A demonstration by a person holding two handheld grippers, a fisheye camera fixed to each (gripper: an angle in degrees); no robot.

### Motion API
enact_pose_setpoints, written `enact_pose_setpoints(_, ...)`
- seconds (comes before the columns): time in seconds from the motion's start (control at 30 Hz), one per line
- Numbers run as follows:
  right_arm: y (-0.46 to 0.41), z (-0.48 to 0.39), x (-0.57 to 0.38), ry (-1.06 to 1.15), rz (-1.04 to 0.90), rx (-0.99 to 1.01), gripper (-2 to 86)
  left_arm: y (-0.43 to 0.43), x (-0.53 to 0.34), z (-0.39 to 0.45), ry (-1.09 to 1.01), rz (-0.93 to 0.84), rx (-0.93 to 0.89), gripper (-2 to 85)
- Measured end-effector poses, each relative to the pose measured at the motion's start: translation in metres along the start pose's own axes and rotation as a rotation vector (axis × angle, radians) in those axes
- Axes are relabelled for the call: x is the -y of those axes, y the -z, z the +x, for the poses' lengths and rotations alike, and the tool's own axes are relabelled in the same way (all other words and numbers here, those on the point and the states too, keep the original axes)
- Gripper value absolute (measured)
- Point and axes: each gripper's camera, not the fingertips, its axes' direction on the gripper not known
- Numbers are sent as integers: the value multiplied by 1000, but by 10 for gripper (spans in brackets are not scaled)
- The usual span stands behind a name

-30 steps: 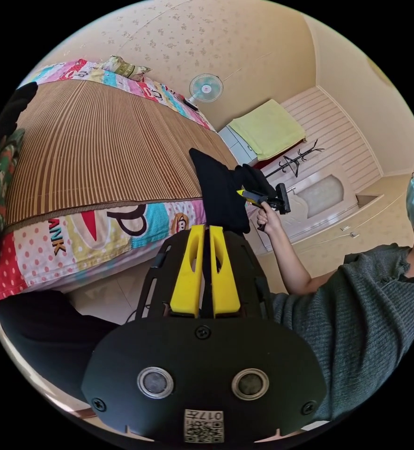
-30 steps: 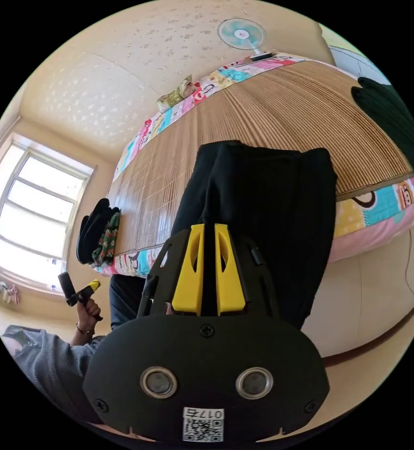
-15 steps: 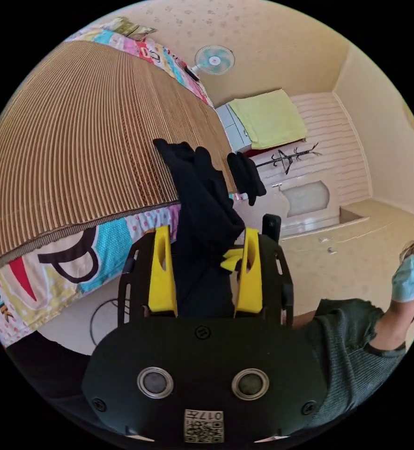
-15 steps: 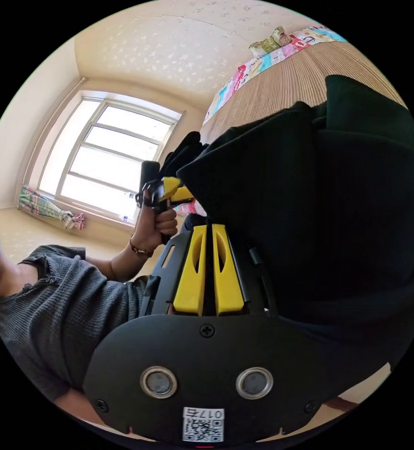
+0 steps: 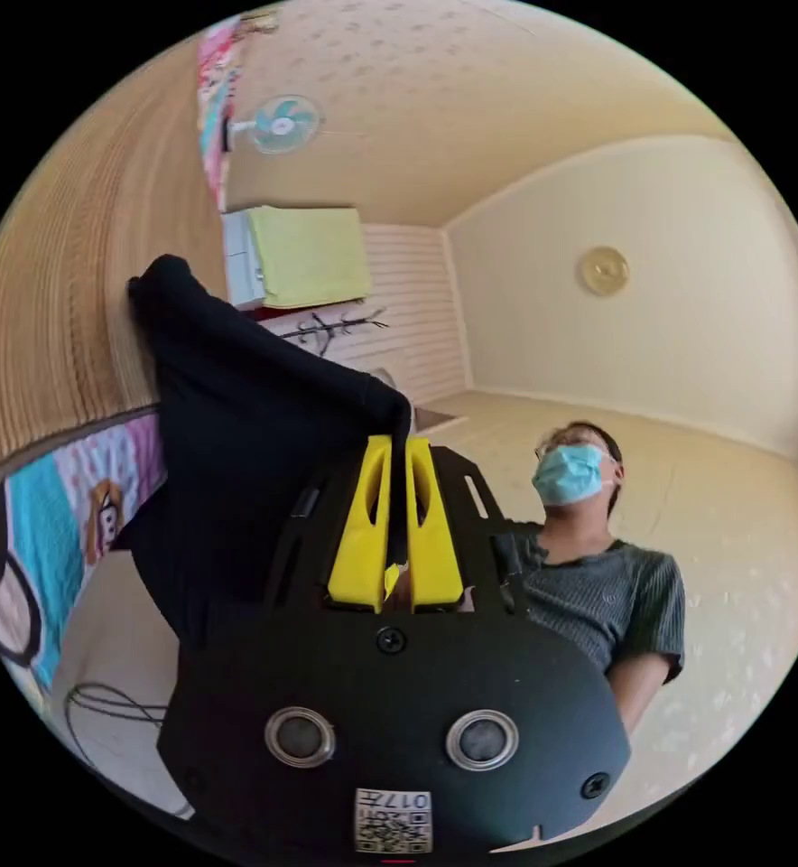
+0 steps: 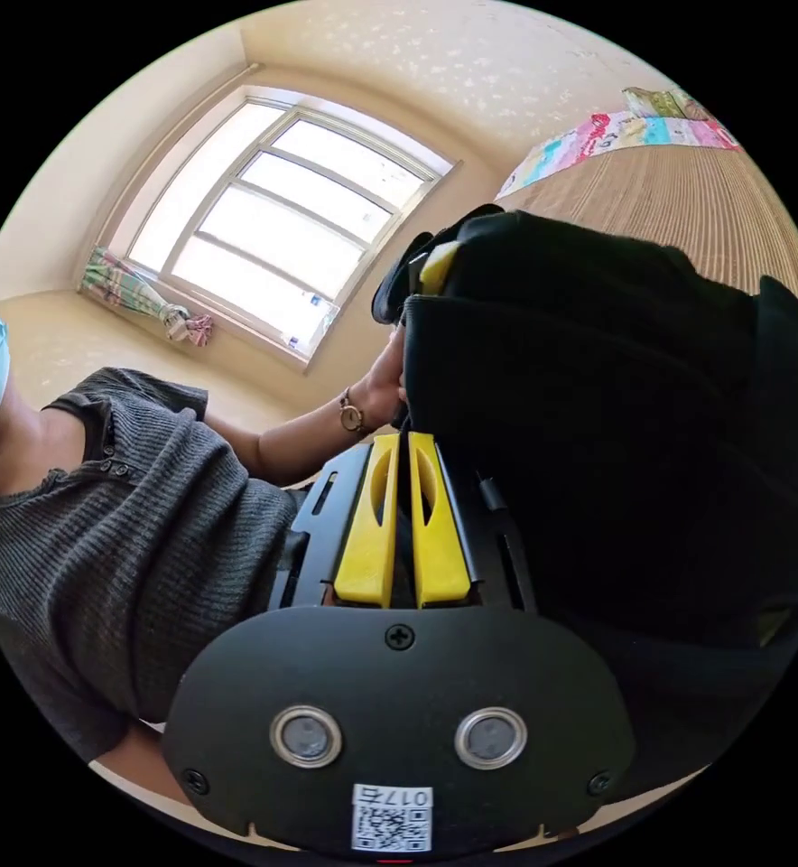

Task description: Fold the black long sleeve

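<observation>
Beside the bed, in the left gripper view, the left gripper (image 5: 398, 447) has its two yellow jaws drawn almost together on a fold of the black long sleeve garment (image 5: 236, 415), the dark cloth pinched in the thin slit between them. From that pinch the garment stretches away to the left and up, its far corner lying against the ribbed brown bamboo mat (image 5: 47, 334) that covers the bed, while its lower part hangs down in front of the patchwork cartoon-print bedsheet (image 5: 47, 515) at the bed's edge. Further off stand a pale blue fan (image 5: 280, 125) and a white cabinet under a yellow-green cloth (image 5: 307, 255). On the right a person in a grey knitted top (image 5: 602, 591) stands close behind the gripper. In the right gripper view, the right gripper (image 6: 403, 444) likewise has its yellow jaws nearly closed, gripping an edge of the same black garment (image 6: 598, 406), which bulks up large on the right, close to the camera. Just beyond that edge a hand (image 6: 388, 375) with a wristwatch holds the other gripper, whose yellow tip (image 6: 437, 257) shows at the top of the cloth. A bright window (image 6: 273, 226) lies behind on the left.
</observation>
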Motion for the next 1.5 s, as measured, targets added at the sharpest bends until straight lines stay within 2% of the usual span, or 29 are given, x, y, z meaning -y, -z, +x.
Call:
enact_pose_setpoints(0.1, 1, -50, 25, 193, -42, 4, 24, -16, 3, 65, -273, -117, -168, 5)
enact_pose_setpoints(0.2, 24, -85, 35, 361, 34, 134, 23, -18, 1, 123, -498, -135, -382, 0)
enact_pose_setpoints(0.27, 44, -91, 34, 409, 106, 208, 22, -21, -3, 163, -656, -148, -587, -2)
enact_pose_setpoints(0.3, 56, -90, 33, 402, 143, 210, 20, -22, -5, 172, -689, -154, -635, -2)
enact_pose_setpoints(0.37, 71, -83, 28, 365, 170, 142, 17, -26, -11, 204, -782, -183, -844, -3)
enact_pose_setpoints(0.47, 88, -62, 15, 232, 172, -48, 24, -26, -25, 232, -848, -156, -1066, -5)
enact_pose_setpoints(0.53, 98, -40, 3, 121, 180, -125, 44, -26, -38, 252, -903, -148, -1170, -5)
enact_pose_setpoints(0.7, 106, 14, -23, -55, 225, -155, 118, -34, -77, 296, -993, -141, -1302, -3)
enact_pose_setpoints(0.77, 104, 31, -31, -63, 232, -124, 143, -41, -91, 305, -993, -105, -1369, -1)
enact_pose_setpoints(0.9, 91, 73, -42, -19, 194, 104, 178, -53, -111, 318, -1009, -86, -1404, 1)
enact_pose_setpoints(1.07, 67, 108, -44, -6, 142, 369, 166, -83, -132, 322, -974, -76, -1382, 3)
enact_pose_setpoints(1.13, 64, 99, -41, 97, 80, 476, 62, -89, -137, 320, -963, -55, -1381, 3)
enact_pose_setpoints(1.17, 66, 95, -41, 112, 77, 471, 56, -89, -140, 322, -967, -42, -1372, 3)
enact_pose_setpoints(1.37, 171, 33, -55, 108, 301, 154, 25, -76, -155, 342, -980, 33, -1160, 2)
enact_pose_setpoints(1.4, 198, 7, -56, 111, 353, 40, 23, -77, -155, 342, -965, 39, -1135, 1)
enact_pose_setpoints(1.5, 251, -75, -54, 143, 445, -244, 18, -86, -150, 342, -821, 7, -900, 0)
